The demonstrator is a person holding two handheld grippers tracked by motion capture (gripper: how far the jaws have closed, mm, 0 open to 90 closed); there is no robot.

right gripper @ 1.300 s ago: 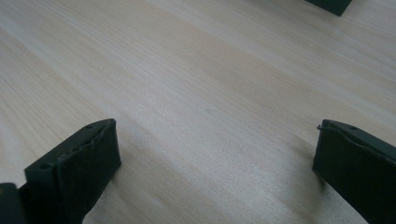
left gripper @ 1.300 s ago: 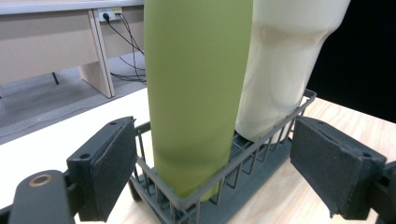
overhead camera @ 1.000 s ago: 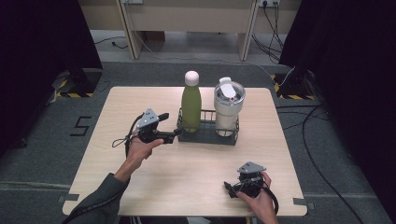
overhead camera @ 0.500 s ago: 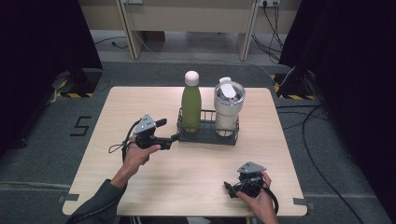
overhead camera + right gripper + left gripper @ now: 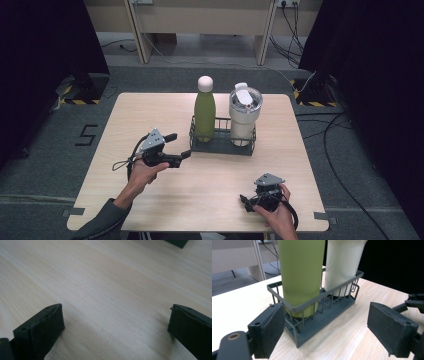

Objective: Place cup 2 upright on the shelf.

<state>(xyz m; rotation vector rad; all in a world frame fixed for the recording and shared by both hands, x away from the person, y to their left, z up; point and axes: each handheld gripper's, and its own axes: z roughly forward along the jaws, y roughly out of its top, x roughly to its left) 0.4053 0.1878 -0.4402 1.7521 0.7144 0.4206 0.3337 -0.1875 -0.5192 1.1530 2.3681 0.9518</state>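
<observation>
Grey floor surrounds a pale wooden table [image 5: 150,115]. Near its far edge sits a dark wire rack [image 5: 222,145] holding an upright green bottle [image 5: 204,112] and a white tumbler [image 5: 244,115]. Just left of the rack, the left gripper [image 5: 181,151] points at the rack's near end with jaws released, apparently gripping nothing. By the near edge, the right gripper [image 5: 245,202] rests low, jaws wide apart over bare wood.

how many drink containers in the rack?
2. A green bottle stands at the left end of the rack; a white tumbler stands at its right end. Nothing else appears between them.
</observation>
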